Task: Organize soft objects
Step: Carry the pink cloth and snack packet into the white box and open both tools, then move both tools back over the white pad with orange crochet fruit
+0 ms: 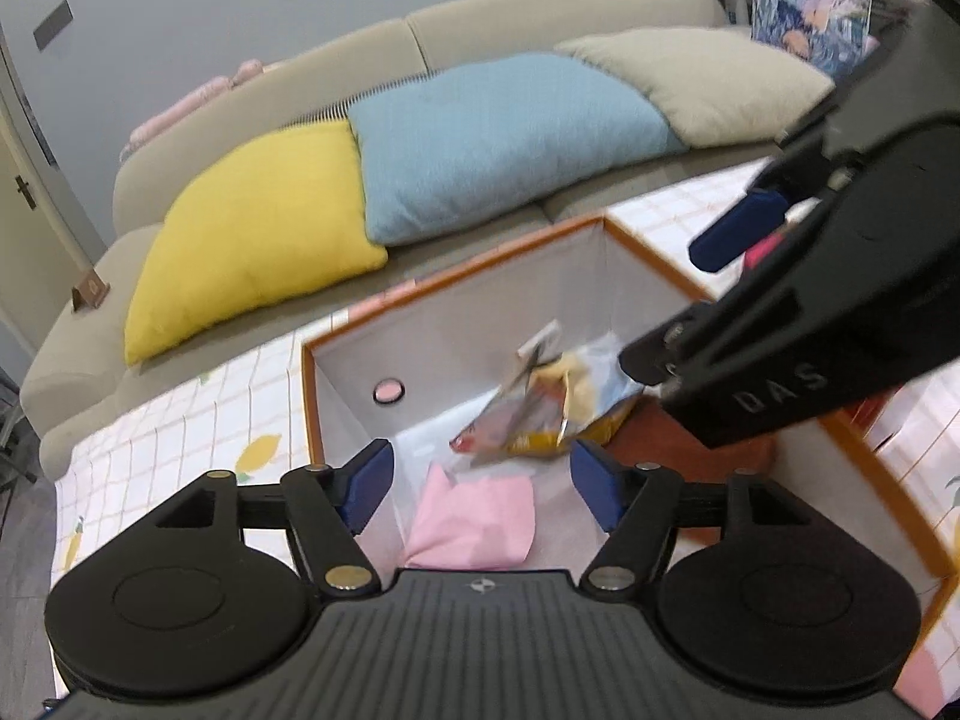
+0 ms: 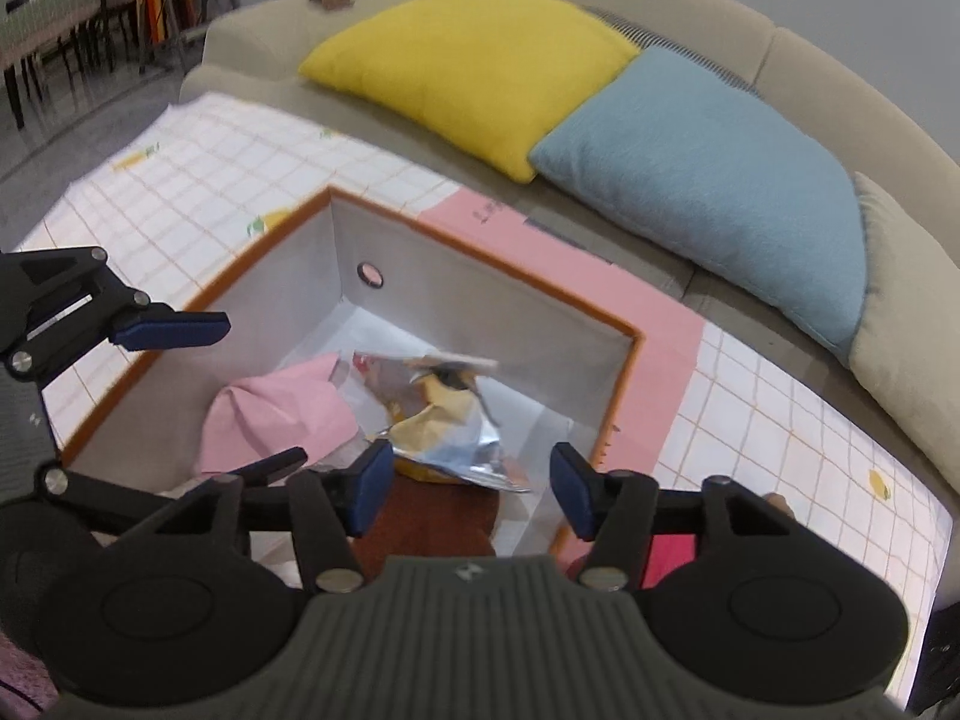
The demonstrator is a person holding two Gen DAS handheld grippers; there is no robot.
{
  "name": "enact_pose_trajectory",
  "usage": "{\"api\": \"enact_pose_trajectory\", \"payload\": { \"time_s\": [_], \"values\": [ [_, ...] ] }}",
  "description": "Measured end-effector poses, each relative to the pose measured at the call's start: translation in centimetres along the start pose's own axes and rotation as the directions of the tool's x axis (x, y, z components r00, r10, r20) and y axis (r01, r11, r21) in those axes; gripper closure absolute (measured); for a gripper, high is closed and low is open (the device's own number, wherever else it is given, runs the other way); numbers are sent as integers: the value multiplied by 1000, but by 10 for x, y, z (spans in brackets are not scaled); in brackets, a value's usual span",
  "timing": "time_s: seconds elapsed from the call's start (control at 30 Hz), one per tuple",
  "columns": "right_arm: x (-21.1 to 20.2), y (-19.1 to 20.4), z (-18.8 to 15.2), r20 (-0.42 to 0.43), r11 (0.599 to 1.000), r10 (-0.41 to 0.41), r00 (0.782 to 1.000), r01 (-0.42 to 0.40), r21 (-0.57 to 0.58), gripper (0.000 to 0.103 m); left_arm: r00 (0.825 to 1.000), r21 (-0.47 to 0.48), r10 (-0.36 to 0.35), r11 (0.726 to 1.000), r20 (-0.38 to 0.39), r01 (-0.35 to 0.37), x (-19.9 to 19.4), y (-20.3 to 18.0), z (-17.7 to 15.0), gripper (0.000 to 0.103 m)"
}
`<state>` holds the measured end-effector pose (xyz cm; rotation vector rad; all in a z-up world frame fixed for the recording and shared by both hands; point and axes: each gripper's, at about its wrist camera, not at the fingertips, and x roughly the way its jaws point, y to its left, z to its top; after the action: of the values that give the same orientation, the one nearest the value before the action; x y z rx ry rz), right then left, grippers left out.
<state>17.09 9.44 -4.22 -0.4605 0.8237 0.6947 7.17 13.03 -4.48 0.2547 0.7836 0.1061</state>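
An open storage box [image 1: 468,330] [image 2: 480,300] with an orange rim and white lining stands on the checked cloth. Inside it lie a pink soft cloth [image 1: 474,519] [image 2: 282,420], a crinkled foil snack bag [image 1: 540,414] [image 2: 444,420] and a brown piece [image 1: 690,450] [image 2: 432,516]. My left gripper [image 1: 483,489] hangs open over the box with the pink cloth below it and nothing between its blue pads [image 2: 174,324]. My right gripper [image 2: 471,489] is open above the snack bag without touching it. Its fingers [image 1: 738,228] reach in from the right in the left wrist view.
A beige sofa [image 1: 540,18] behind the box carries a yellow cushion [image 1: 258,240] [image 2: 474,60], a blue cushion [image 1: 498,138] [image 2: 708,180] and a beige cushion [image 1: 708,84]. A checked tablecloth [image 2: 210,180] surrounds the box. A red item [image 2: 666,558] lies beside the box's right corner.
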Motion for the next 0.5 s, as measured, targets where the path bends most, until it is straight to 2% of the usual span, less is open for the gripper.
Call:
{"api": "enact_pose_trajectory", "payload": {
  "time_s": [0.1,0.27,0.37,0.5],
  "values": [
    [-27,-7,-11,64,998,0,998,-3,55,43,999,-10,1,1000,41,-1,-15,-2,8,23],
    [-74,-21,-38,192,988,-49,980,19,153,33,991,-72,-4,997,135,14,-48,-10,17,21],
    [-100,-33,-60,254,969,-86,963,22,246,31,982,-118,-29,992,187,51,-66,-20,20,20],
    [-126,-50,-96,289,929,-163,943,48,367,29,971,-186,-89,974,222,132,-80,-35,19,20]
  ]
}}
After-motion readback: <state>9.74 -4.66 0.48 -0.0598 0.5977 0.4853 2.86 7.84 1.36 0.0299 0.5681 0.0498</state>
